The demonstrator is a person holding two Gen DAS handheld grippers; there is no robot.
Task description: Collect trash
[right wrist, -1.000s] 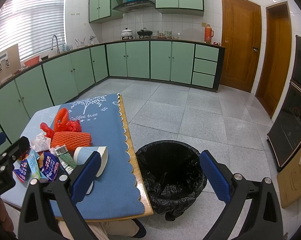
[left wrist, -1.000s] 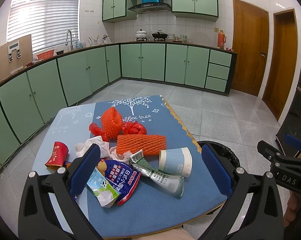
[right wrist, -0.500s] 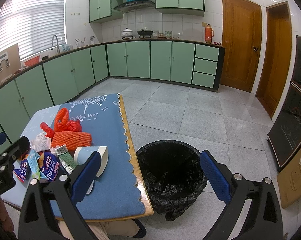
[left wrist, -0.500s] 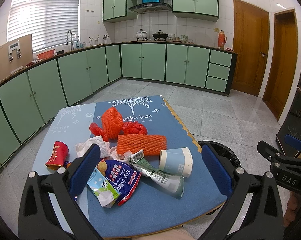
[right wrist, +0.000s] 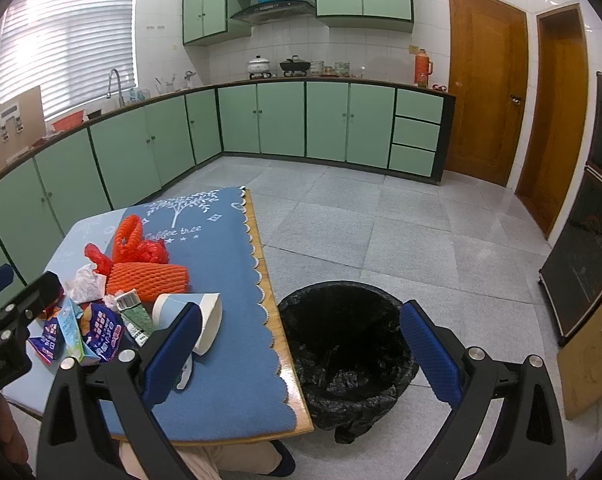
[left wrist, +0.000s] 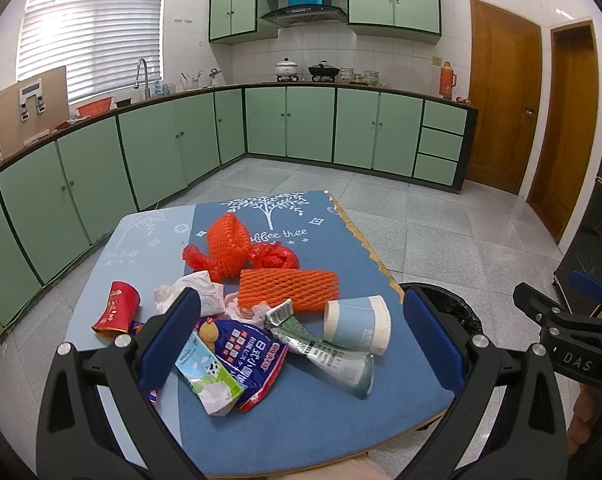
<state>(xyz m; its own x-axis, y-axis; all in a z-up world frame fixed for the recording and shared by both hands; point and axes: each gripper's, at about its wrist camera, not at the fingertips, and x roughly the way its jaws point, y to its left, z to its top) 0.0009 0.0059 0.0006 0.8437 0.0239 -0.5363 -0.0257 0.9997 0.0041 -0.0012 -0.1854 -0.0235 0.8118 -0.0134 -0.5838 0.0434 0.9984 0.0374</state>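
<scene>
Trash lies on a low table with a blue cloth (left wrist: pixel 321 408): a pale blue paper cup (left wrist: pixel 359 322) on its side, an orange foam net (left wrist: pixel 289 288), a second orange net (left wrist: pixel 227 242), red plastic bags (left wrist: pixel 275 256), white tissue (left wrist: pixel 199 292), a red cup (left wrist: pixel 117 312), a blue snack wrapper (left wrist: pixel 253 356), a milk carton (left wrist: pixel 209 376) and a green wrapper (left wrist: pixel 325 356). My left gripper (left wrist: pixel 301 328) is open and empty above the near pile. My right gripper (right wrist: pixel 301 344) is open and empty over the black-lined trash bin (right wrist: pixel 345 344), which stands right of the table.
Green kitchen cabinets (left wrist: pixel 301 128) run along the left and back walls. Wooden doors (right wrist: pixel 485 92) stand at the right. Grey tiled floor (right wrist: pixel 381 220) surrounds the table. A dark cabinet (right wrist: pixel 593 240) and cardboard (right wrist: pixel 593 364) are at the far right.
</scene>
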